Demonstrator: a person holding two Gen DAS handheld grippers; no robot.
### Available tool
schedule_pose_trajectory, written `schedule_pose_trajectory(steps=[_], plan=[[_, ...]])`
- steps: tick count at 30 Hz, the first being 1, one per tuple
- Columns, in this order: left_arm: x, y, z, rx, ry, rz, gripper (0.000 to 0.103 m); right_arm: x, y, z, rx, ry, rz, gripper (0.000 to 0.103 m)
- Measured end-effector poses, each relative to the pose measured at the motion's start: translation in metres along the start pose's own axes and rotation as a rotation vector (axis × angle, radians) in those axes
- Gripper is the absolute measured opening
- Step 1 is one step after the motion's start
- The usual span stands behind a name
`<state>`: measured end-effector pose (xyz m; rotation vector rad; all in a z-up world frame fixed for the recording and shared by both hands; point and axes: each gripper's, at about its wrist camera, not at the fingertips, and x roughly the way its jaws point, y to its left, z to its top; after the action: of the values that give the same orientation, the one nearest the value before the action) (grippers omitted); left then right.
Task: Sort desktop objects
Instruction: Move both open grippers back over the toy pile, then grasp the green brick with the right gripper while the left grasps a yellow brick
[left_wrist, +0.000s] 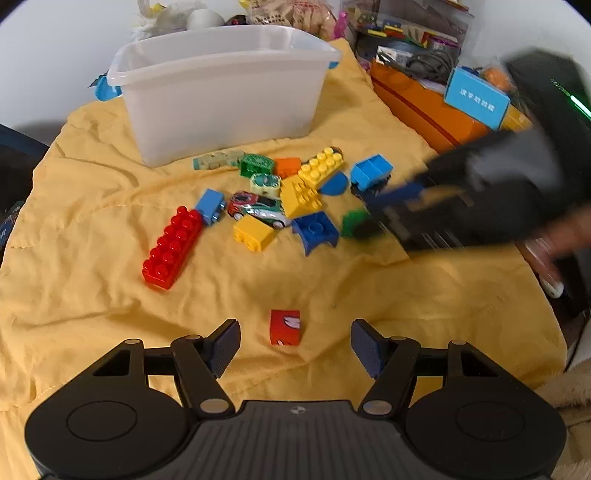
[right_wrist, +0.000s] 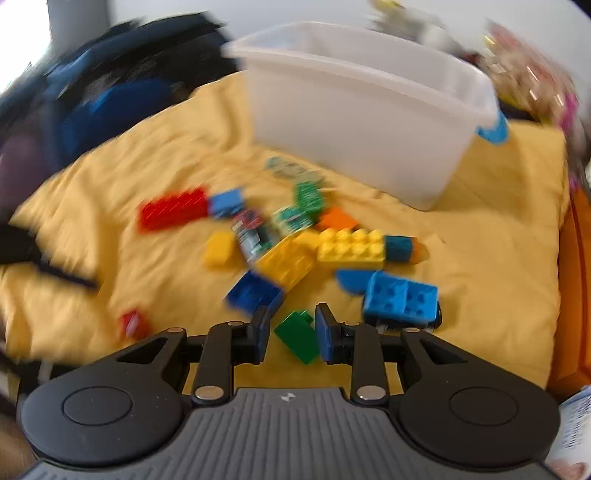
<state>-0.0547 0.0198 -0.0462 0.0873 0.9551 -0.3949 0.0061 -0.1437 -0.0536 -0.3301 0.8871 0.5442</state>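
Loose toy bricks lie on a yellow cloth (left_wrist: 92, 229) before a translucent white bin (left_wrist: 221, 92). My left gripper (left_wrist: 294, 328) is open low over the cloth, and a small red printed brick (left_wrist: 284, 328) lies between its fingertips, untouched. My right gripper (right_wrist: 291, 322) has its jaws closed in on a green brick (right_wrist: 297, 336) that sits on the cloth at the pile's near edge. In the left wrist view that right gripper (left_wrist: 369, 221) is a dark blur beside the green brick (left_wrist: 352, 221). A long red brick (left_wrist: 171, 247) lies to the left of the pile.
Yellow bricks (left_wrist: 321, 166), blue bricks (left_wrist: 371, 171), a toy car (left_wrist: 255, 208) and a dark blue arch (left_wrist: 316, 230) crowd the pile. An orange box (left_wrist: 424, 107) with a blue card (left_wrist: 476, 98) borders the cloth on the right. Clutter stands behind the bin.
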Motion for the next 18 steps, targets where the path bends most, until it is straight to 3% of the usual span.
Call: schedule_pose_trajectory(steps=[4, 16, 18], plan=[[0.004, 0.008, 0.007, -0.046, -0.008, -0.019, 0.070, -0.006, 0.009, -0.020, 0.047, 0.061, 0.087, 0.030], [0.011, -0.008, 0.012, 0.042, 0.009, -0.013, 0.069, -0.022, -0.006, -0.016, 0.150, -0.031, -0.023, 0.032], [0.008, -0.008, 0.018, 0.048, -0.025, -0.004, 0.067, -0.018, -0.007, -0.012, 0.159, -0.036, -0.028, 0.035]])
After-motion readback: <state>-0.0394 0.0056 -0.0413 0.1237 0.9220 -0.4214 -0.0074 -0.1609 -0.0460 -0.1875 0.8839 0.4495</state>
